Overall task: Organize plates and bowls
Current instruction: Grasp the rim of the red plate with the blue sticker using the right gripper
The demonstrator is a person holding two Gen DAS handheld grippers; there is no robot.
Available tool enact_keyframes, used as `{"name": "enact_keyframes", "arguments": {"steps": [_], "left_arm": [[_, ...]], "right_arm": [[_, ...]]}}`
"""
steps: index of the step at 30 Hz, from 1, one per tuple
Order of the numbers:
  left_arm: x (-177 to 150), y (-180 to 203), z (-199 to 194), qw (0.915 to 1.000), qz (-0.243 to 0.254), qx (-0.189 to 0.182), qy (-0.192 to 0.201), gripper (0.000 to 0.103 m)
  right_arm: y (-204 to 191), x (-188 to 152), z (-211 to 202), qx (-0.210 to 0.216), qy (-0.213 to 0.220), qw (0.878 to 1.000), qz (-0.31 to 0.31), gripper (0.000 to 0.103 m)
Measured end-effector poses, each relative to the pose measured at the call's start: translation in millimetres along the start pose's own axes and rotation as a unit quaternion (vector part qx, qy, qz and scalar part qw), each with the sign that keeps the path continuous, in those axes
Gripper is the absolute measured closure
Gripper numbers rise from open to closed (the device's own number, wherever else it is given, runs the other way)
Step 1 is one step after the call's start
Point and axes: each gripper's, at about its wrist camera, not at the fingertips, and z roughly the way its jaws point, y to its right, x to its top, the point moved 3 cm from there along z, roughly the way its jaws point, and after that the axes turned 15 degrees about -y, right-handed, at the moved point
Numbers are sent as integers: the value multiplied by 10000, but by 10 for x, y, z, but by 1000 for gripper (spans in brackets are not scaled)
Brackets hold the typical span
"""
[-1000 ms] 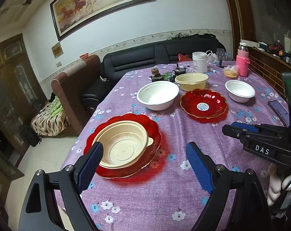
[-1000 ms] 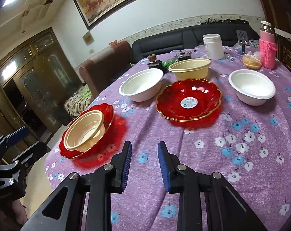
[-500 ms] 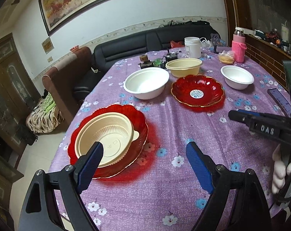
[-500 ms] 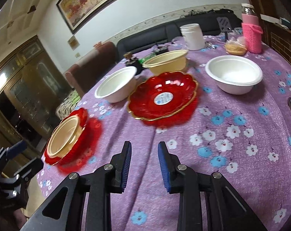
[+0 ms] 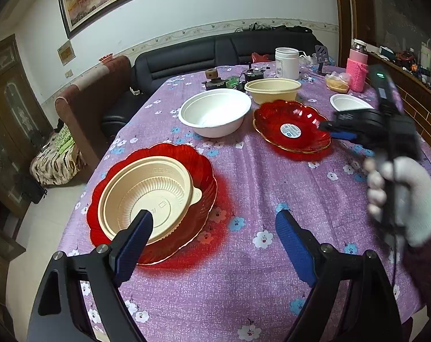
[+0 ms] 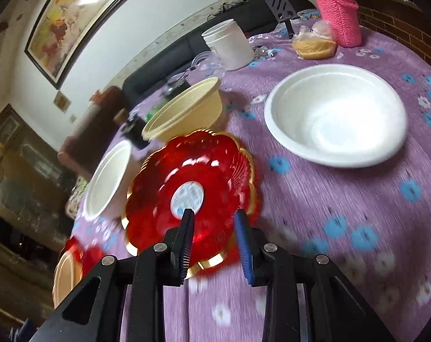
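A cream bowl (image 5: 147,196) sits in a red plate (image 5: 204,196) at the table's near left. My left gripper (image 5: 212,242) is wide open and empty just in front of them. A second red plate (image 5: 292,128) (image 6: 192,182) lies mid-table, with a large white bowl (image 5: 215,114) (image 6: 107,176) to its left, a cream bowl (image 5: 272,89) (image 6: 184,114) behind it and a smaller white bowl (image 5: 347,104) (image 6: 335,114) to its right. My right gripper (image 6: 214,222) (image 5: 337,132) hangs over this plate's near rim, jaws narrowly open, holding nothing.
The table has a purple flowered cloth (image 5: 243,285). At the back stand a white jar (image 5: 286,62) (image 6: 229,45), a pink-sleeved bottle (image 5: 357,71) (image 6: 337,14), a bag of food (image 6: 315,45) and small dark items (image 5: 215,82). A sofa and armchair stand beyond the table.
My right gripper has moved forward and left, tilting, to the second red plate's near rim. My left gripper has drawn a little closer to the cream bowl and its plate.
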Motion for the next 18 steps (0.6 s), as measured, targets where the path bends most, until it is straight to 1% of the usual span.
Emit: {"name": "enact_keyframes", "arguments": {"steps": [3,4,6,8,10,12,15,18], "left_arm": [[-13,-21,-22,10000,-5,-2,18,15],[-15,-37,-29,10000,-19,-5,21,16],[-19,-60,-41,10000,-59,-12,35,16],[-23,-88,-63,9999,-94,-37,52,15],[-41,-113,-101,9998,-133,-58,107,15],[-45,-129,-128,9997,-167,-74,135,16],[-59,-138,-143,9996,-214,-120,145,15],[-91,-138,-171,9995,-237,-131,146,15]], "right_arm": [[-53,102,122,-99,-150,9998,1,71],[-67,119,136,-177,-164,9997,-8,71],[-93,120,133,-200,-182,9996,-75,72],[-82,108,78,-133,-134,9998,-47,72],[-12,83,-30,-74,60,9999,93,71],[35,70,-84,-242,185,9995,97,71],[12,57,-63,-495,190,9986,-28,70],[16,61,-79,-654,270,9975,28,70]]}}
